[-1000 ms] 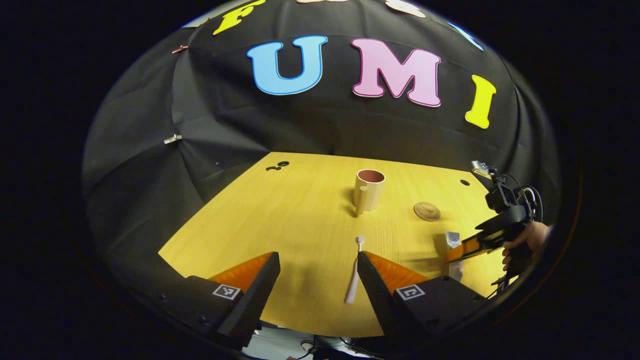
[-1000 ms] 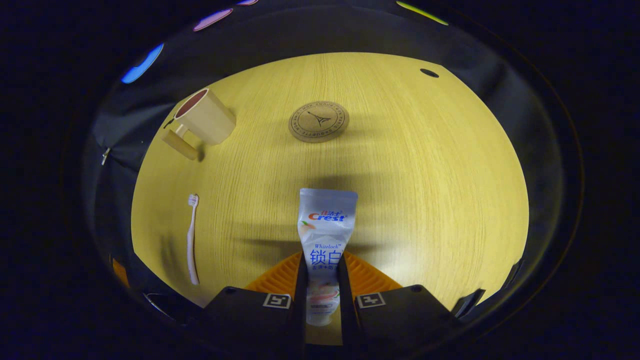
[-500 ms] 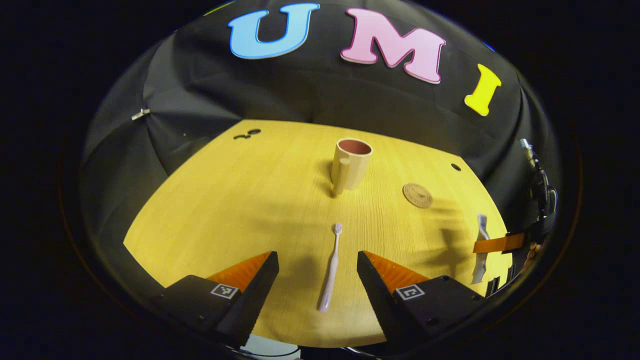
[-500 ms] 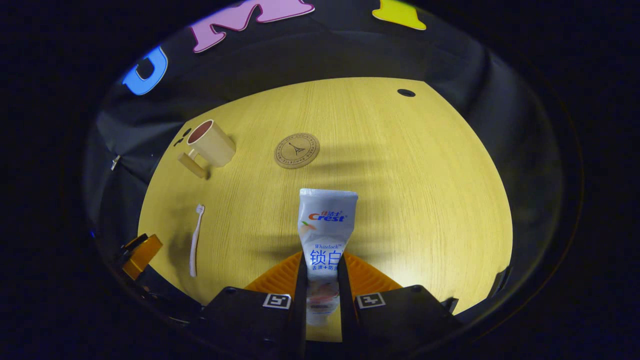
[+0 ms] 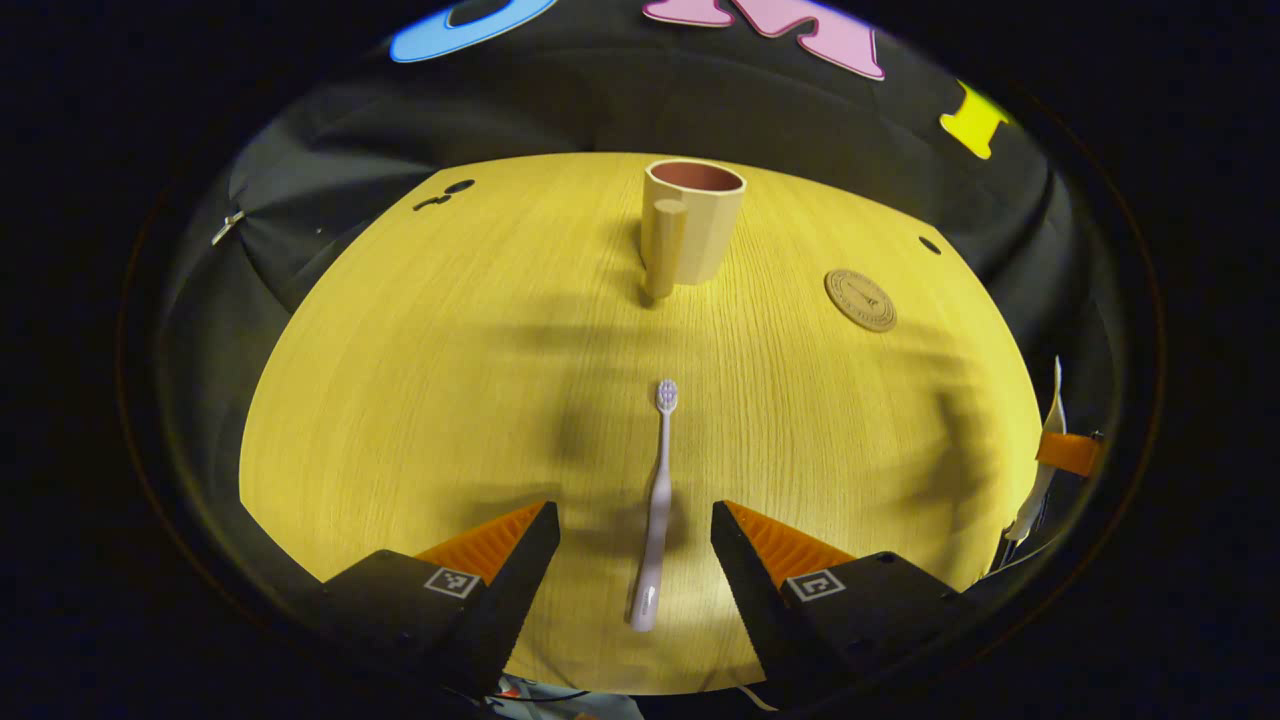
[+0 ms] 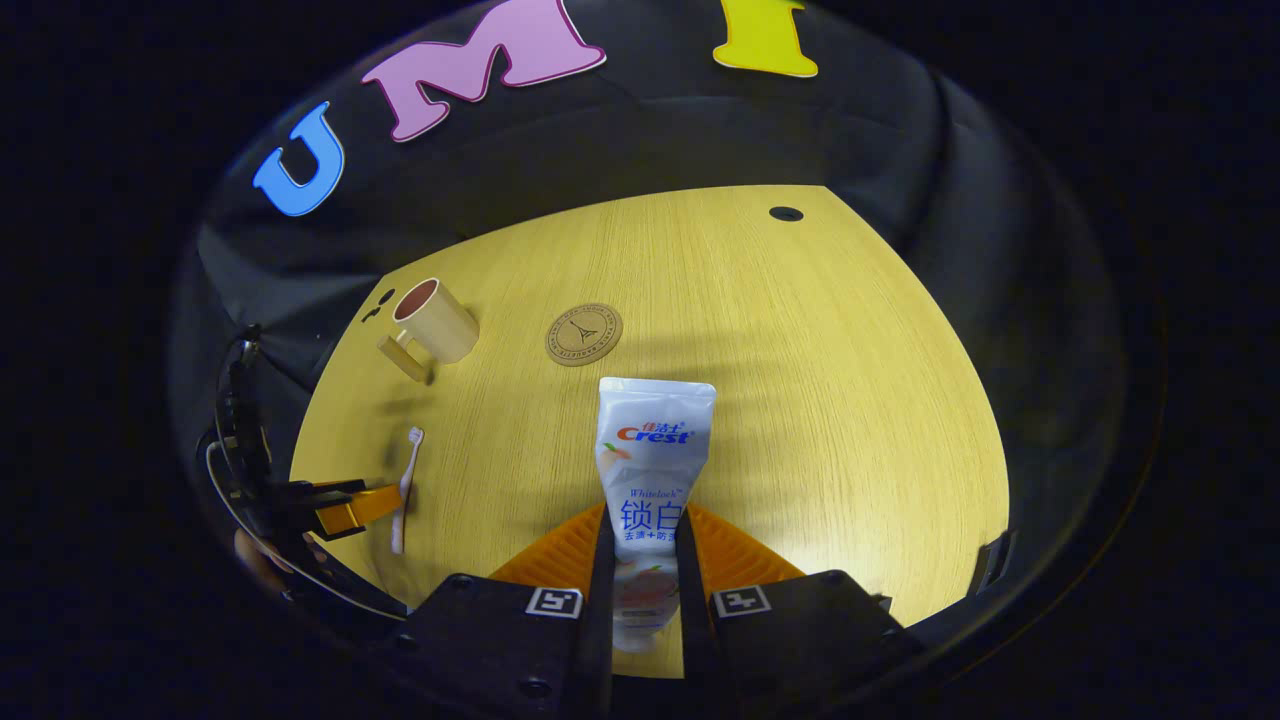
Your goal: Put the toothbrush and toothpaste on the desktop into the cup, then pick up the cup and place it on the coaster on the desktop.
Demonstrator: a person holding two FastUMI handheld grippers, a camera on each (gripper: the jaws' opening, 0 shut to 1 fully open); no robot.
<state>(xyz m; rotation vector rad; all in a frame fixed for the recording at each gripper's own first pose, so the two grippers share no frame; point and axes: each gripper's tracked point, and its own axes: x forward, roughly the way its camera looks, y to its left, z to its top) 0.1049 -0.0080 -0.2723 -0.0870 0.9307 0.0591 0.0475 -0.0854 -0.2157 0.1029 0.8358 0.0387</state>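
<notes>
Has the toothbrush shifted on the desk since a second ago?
No. In the right gripper view the toothbrush lies on the same line below the cup; the camera moved instead.

Matt wood-grain desktop (image 5: 420,380), smooth plastic-looking cup (image 5: 692,222), glossy toothpaste (image 6: 654,450) tube, matt cloth wall (image 6: 620,150).

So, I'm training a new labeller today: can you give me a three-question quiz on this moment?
1. True or false: the toothbrush lies flat on the desktop between the open left gripper's fingers.
2. What is the right gripper shut on? A) cup B) toothpaste C) coaster
3. Fill in: the cup stands upright and the ____ beside it is bare.

Key: 1 true; 2 B, the toothpaste; 3 coaster.
</notes>
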